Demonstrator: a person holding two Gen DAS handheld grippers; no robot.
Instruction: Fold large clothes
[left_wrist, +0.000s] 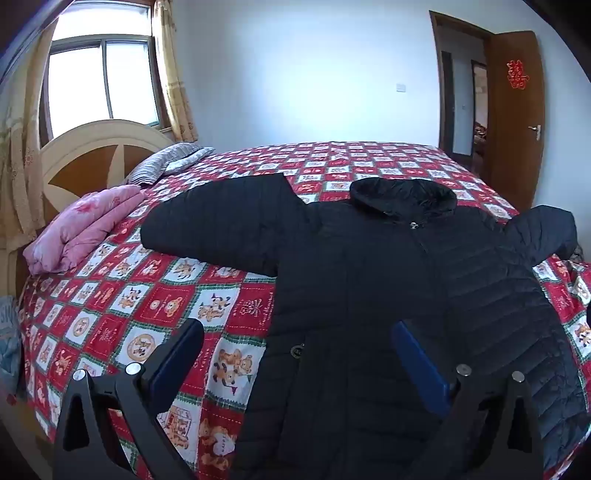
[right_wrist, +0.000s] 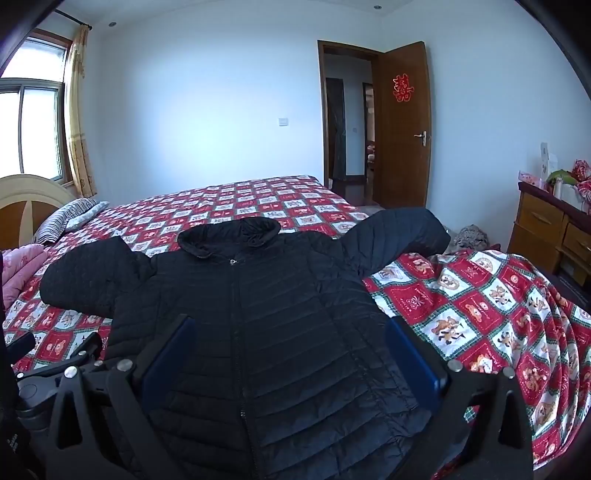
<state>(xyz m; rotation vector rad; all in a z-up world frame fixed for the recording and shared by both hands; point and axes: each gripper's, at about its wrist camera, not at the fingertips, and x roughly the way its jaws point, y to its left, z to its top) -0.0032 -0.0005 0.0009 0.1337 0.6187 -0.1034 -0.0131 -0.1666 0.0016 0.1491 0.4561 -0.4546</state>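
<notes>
A large black quilted hooded jacket (left_wrist: 388, 280) lies flat, front up and zipped, on the bed, with both sleeves spread out to the sides; it also shows in the right wrist view (right_wrist: 266, 295). My left gripper (left_wrist: 299, 332) is open and empty, held above the jacket's lower left edge, one finger over the bedspread and one over the jacket. My right gripper (right_wrist: 288, 328) is open and empty above the jacket's lower body. The left gripper's body (right_wrist: 55, 365) shows at the lower left of the right wrist view.
The bed has a red checked cartoon bedspread (left_wrist: 155, 306). A folded pink quilt (left_wrist: 85, 229) and a striped pillow (left_wrist: 166, 162) lie by the headboard (left_wrist: 92, 155). A wooden dresser (right_wrist: 550, 229) stands at the right. An open door (right_wrist: 402, 125) is beyond the bed.
</notes>
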